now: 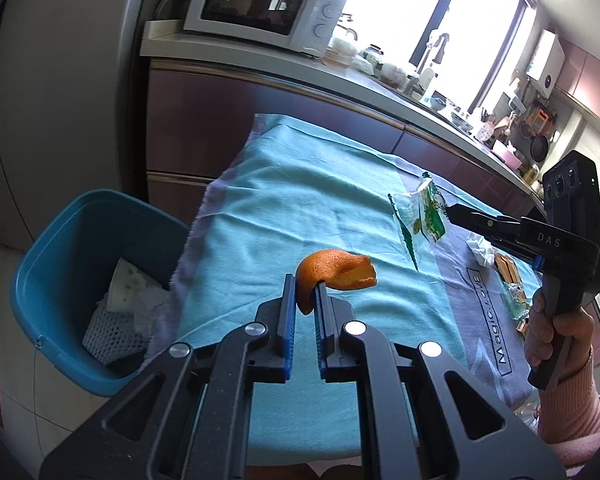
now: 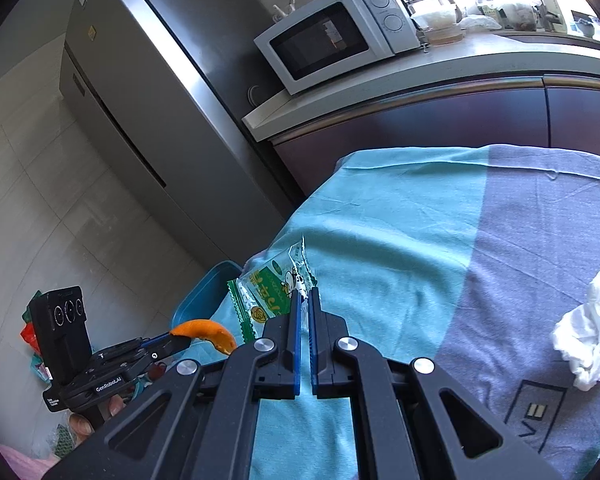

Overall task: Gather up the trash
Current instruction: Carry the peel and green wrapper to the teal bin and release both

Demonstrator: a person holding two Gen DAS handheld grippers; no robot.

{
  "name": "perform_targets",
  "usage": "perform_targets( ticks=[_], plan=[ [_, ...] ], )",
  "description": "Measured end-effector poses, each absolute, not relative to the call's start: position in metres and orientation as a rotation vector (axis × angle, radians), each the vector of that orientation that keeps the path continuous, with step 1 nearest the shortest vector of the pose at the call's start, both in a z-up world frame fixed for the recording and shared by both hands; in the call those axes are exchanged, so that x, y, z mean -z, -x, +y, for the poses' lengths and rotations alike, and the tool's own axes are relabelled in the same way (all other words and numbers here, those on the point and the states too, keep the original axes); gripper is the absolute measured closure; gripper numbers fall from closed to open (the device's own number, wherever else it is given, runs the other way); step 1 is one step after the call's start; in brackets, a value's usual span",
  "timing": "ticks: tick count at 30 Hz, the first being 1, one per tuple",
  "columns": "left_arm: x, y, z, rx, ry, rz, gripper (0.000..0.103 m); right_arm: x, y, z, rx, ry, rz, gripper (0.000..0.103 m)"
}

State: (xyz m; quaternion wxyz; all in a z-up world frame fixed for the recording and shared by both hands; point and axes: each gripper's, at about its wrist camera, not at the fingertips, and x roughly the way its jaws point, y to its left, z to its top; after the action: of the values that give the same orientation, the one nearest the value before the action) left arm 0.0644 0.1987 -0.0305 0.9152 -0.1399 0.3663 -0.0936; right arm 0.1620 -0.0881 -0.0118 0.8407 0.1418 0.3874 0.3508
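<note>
Left gripper (image 1: 305, 285) pinches an orange peel (image 1: 332, 272) above the teal cloth (image 1: 284, 200), blue trash bin (image 1: 60, 248) down-left. Right gripper (image 2: 305, 294) clamps a green-and-clear snack wrapper (image 2: 266, 298). Peel curled, bright orange; wrapper crinkled, zigzag-edged.

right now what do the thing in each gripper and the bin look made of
Left gripper holds an orange peel: matte, pitted rind, curled. Right gripper holds a snack wrapper: thin glossy printed film, probably plastic, serrated edge. Blue bin: smooth moulded plastic, by its sheen.
</note>
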Motion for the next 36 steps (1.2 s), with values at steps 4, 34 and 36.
perform_targets(
  ticks=[4, 34, 36],
  plan=[
    [0.031, -0.058, 0.212, 0.164, 0.307, 0.75, 0.094, 0.012, -0.161, -0.077, -0.765, -0.293, 0.823, 0.1],
    [0.029, -0.031, 0.31, -0.102, 0.384, 0.707, 0.094, 0.01, -0.164, 0.023, -0.945, -0.233, 0.861, 0.1],
    [0.032, -0.031, 0.316, -0.118, 0.389, 0.712, 0.094, 0.009, -0.164, 0.031, -0.954, -0.224, 0.863, 0.1]
  ],
)
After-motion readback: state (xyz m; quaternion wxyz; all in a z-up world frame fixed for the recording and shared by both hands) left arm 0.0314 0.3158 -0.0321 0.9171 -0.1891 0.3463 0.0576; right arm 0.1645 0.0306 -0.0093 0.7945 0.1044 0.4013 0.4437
